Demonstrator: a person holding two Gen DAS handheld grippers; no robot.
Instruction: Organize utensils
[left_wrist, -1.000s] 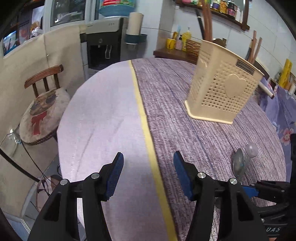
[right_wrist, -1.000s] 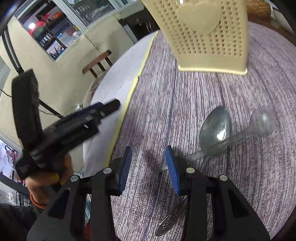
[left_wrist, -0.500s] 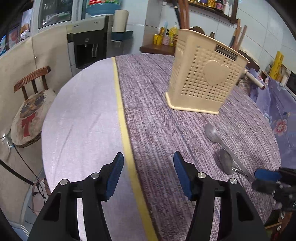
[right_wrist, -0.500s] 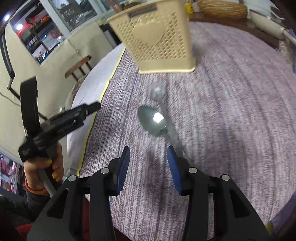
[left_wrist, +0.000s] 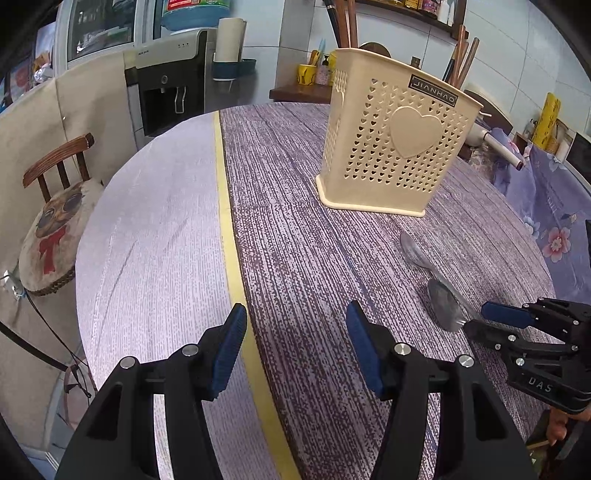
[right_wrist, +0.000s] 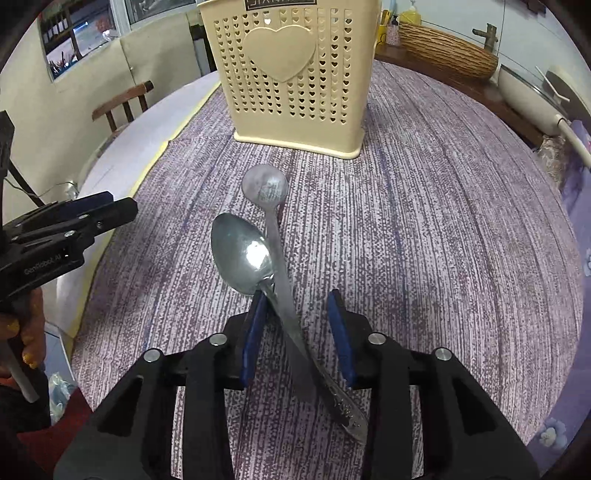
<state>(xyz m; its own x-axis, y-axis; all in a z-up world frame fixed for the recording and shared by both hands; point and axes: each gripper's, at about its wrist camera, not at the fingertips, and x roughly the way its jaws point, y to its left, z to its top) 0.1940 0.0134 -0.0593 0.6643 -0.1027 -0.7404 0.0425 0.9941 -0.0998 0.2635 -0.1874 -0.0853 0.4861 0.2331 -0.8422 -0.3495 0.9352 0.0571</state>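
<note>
Two spoons lie crossed on the purple tablecloth: a shiny metal spoon (right_wrist: 242, 256) and a dull grey round-bowled spoon (right_wrist: 265, 184). They also show in the left wrist view, the metal spoon (left_wrist: 443, 303) and the grey spoon (left_wrist: 413, 248). A cream perforated utensil holder (right_wrist: 291, 74) with a heart stands upright behind them; it shows in the left wrist view too (left_wrist: 395, 147). My right gripper (right_wrist: 297, 325) is open, its jaws either side of both spoon handles. My left gripper (left_wrist: 295, 347) is open and empty over the yellow stripe.
A round table (left_wrist: 155, 229) with a pale left part and a yellow stripe (left_wrist: 231, 236). A wooden chair (left_wrist: 55, 206) stands at the left. A water dispenser (left_wrist: 170, 96) and a shelf with bottles sit behind. A woven basket (right_wrist: 443, 51) is at the far right.
My right gripper has swung around and moved forward, so the spoon handles now lie between its open jaws. My left gripper has shifted slightly; the holder looks nearer.
</note>
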